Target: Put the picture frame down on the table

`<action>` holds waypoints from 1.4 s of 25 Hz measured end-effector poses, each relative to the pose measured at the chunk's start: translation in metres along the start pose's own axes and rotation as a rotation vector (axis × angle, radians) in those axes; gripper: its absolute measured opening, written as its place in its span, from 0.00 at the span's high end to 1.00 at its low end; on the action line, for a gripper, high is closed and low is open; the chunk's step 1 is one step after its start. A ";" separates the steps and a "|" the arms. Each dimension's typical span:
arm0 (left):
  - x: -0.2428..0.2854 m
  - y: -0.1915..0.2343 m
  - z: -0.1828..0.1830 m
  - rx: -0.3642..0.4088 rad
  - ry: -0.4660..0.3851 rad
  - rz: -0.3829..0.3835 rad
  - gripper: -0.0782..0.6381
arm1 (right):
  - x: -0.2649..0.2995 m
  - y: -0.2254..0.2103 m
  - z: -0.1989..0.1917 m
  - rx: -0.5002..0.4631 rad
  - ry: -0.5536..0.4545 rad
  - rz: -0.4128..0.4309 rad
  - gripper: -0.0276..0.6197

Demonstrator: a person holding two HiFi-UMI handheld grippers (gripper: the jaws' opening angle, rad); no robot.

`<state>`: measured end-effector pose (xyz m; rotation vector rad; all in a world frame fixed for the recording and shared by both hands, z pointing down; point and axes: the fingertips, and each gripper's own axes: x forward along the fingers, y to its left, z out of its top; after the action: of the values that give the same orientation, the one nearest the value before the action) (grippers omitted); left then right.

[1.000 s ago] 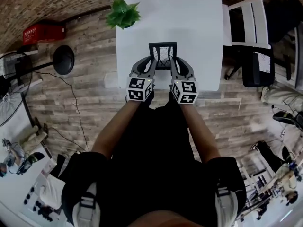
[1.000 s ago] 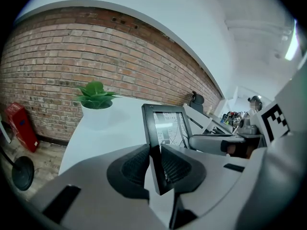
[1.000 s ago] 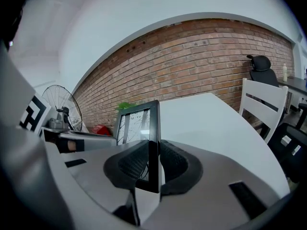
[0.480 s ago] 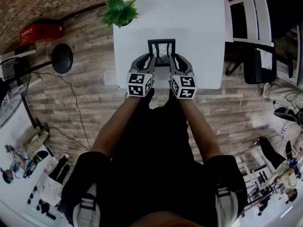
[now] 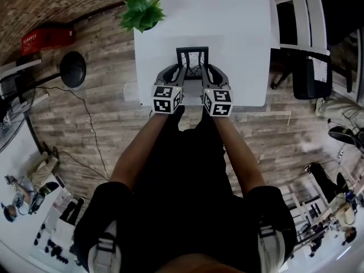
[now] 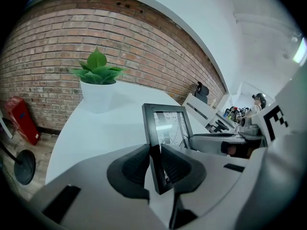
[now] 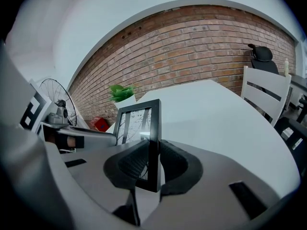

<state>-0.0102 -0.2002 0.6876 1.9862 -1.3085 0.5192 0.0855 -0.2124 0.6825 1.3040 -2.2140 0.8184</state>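
The left gripper (image 5: 180,75) and right gripper (image 5: 206,75), jaws clamped on the picture frame (image 5: 192,60), have lowered it upright toward the white desk (image 5: 239,33), unreleased.

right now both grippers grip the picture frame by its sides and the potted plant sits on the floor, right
No: the potted plant sits on the table, per the head view. The left gripper and right gripper do grip the picture frame by its sides.
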 end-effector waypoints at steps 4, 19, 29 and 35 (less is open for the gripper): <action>0.004 0.002 -0.006 -0.006 0.019 -0.002 0.78 | 0.003 -0.001 -0.004 -0.002 0.014 -0.001 0.85; 0.017 0.005 -0.018 -0.006 0.057 -0.016 0.77 | 0.013 -0.007 -0.022 -0.013 0.068 -0.009 0.85; 0.025 0.008 -0.023 -0.004 0.090 -0.025 0.77 | 0.022 -0.011 -0.028 -0.013 0.092 -0.007 0.84; 0.030 0.012 -0.027 -0.028 0.106 -0.029 0.77 | 0.029 -0.012 -0.031 -0.013 0.108 -0.010 0.84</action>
<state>-0.0071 -0.2026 0.7296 1.9250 -1.2144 0.5818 0.0854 -0.2137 0.7265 1.2346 -2.1233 0.8489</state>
